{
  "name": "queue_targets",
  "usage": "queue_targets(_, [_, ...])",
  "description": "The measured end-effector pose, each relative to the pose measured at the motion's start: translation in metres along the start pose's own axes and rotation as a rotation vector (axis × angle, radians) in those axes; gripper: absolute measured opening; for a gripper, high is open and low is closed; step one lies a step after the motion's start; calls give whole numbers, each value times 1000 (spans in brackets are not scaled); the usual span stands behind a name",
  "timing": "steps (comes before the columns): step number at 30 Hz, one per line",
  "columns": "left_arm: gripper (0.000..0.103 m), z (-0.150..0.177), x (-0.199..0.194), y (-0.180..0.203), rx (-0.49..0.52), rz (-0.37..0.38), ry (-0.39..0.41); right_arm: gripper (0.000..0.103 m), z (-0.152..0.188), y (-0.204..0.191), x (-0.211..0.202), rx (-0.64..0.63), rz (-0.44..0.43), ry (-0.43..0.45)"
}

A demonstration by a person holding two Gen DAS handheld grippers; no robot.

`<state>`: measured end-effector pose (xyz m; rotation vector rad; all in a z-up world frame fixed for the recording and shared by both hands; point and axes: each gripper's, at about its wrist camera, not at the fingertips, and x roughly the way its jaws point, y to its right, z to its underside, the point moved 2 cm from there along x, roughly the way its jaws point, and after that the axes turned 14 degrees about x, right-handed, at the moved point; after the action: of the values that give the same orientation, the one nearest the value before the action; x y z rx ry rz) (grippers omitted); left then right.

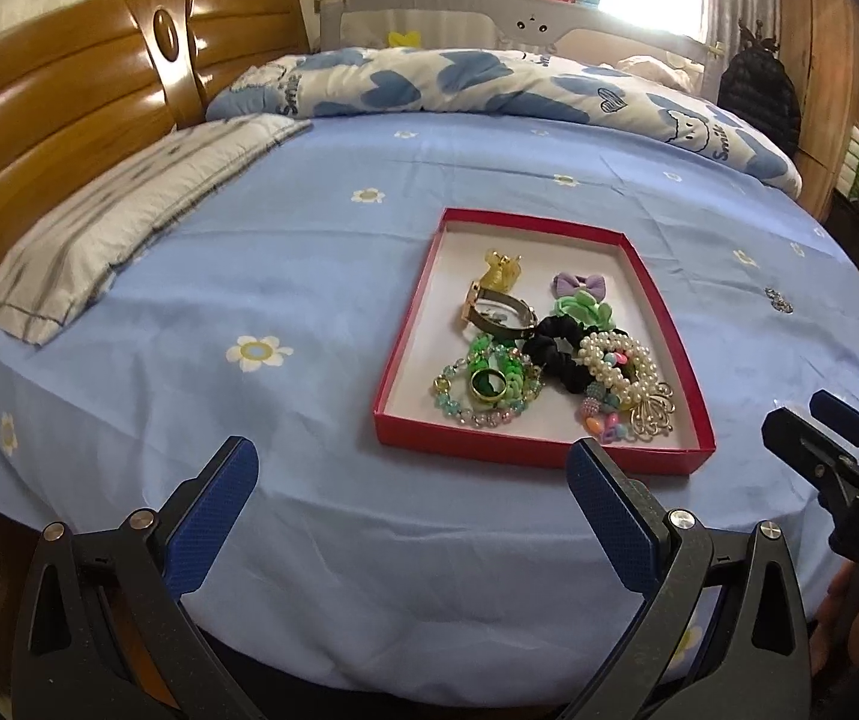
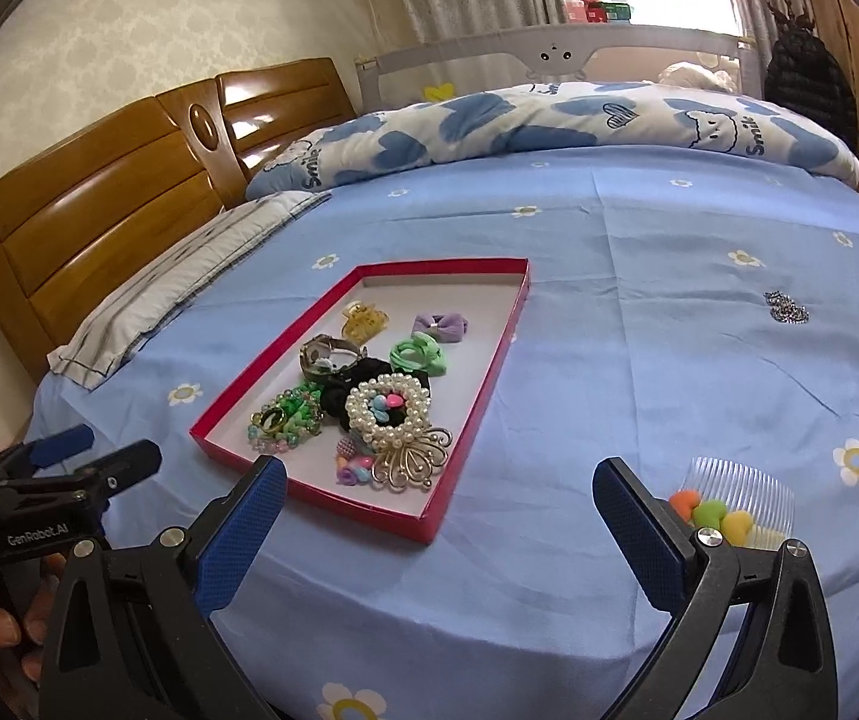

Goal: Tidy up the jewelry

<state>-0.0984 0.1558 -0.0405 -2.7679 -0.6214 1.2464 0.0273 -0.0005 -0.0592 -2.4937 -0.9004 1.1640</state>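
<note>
Both grippers are hovering over the bed, spread wide with nothing between the fingers. The left gripper (image 1: 414, 468) sits just short of the red tray (image 1: 543, 457), and the right gripper (image 2: 438, 489) is at the tray's near right corner. In the right wrist view you can read "GenRobot.AI" printed on the body of the left gripper; in the left wrist view the other unit only shows "DAS", the rest is cut off.

The tray lies flat on the blue flowered sheet (image 1: 309, 276) and holds most of the jewelry in a heap: a pearl bracelet (image 2: 389, 409), black scrunchie (image 1: 555, 357), wristwatch (image 1: 498, 312), green bead bracelets (image 1: 483, 387), a gold filigree brooch (image 2: 412, 461), a purple bow (image 2: 441, 325), a yellow claw clip (image 2: 364, 318).

Still outside on the sheet: a clear comb with colored pom-poms (image 2: 735, 501) just beside the right gripper's right finger, and a silver chain (image 2: 785, 306) well apart from the tray.

The quilt (image 2: 549, 120) has "Smile" printed on it a couple of times.
</note>
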Motion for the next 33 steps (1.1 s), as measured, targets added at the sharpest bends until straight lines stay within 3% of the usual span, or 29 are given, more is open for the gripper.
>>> queue_targets(33, [103,-5,-10,17,61,6,40,103,7,1,0,-6,-26,16])
